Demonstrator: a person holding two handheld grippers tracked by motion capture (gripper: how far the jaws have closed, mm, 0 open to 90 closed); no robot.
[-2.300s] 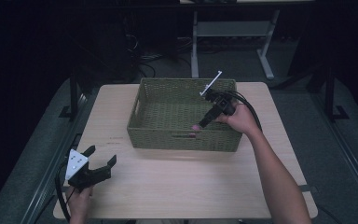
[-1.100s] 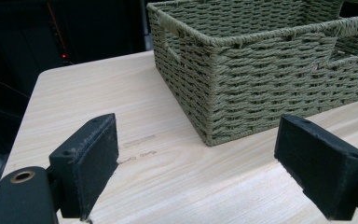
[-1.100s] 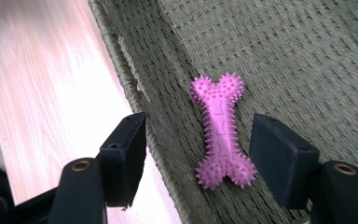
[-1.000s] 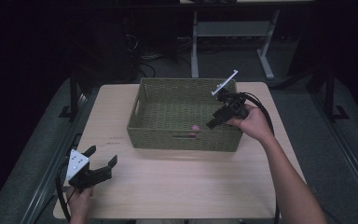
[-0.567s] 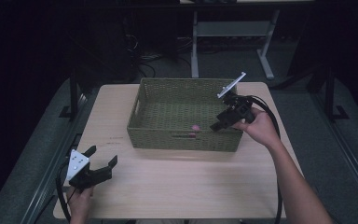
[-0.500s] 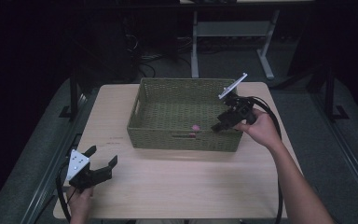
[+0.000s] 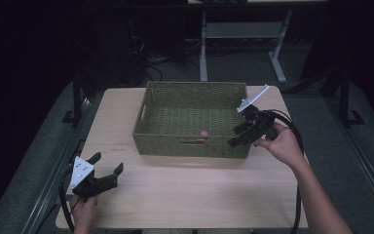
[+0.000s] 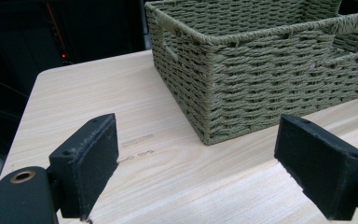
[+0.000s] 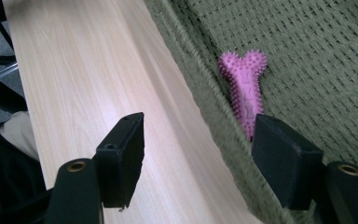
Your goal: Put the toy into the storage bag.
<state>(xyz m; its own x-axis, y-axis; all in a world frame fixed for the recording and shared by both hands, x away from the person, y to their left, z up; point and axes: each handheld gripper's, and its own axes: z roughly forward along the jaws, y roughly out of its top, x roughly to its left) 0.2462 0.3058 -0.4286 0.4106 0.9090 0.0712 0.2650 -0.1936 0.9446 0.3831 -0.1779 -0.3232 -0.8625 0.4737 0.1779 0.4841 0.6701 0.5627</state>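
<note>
A green woven basket point(image 7: 190, 92) stands on the far half of the wooden table point(image 7: 199, 195). A pink spiky bone toy point(image 7: 204, 132) lies on the basket's floor against its near wall. The right gripper view shows this toy point(image 9: 244, 88) just past the basket's rim point(image 9: 200, 93). My right gripper point(image 7: 233, 136) hovers at the basket's near right corner, open. Nothing sits between its jaws point(image 9: 198, 140), which straddle the rim. My left gripper point(image 7: 108, 162) rests low at the table's near left, open and empty. It point(image 8: 196, 158) faces the basket's corner point(image 8: 205, 130).
The table's left and near edges lie close to my left hand point(image 7: 85, 214). A black cable point(image 7: 297, 146) loops from the right gripper past the table's right edge. A white desk frame point(image 7: 243, 34) and floor cables stand behind the table.
My right gripper has drawn back to the right, from over the basket's inside to its near right corner. The pink toy stays in the basket. My left gripper has not moved.
</note>
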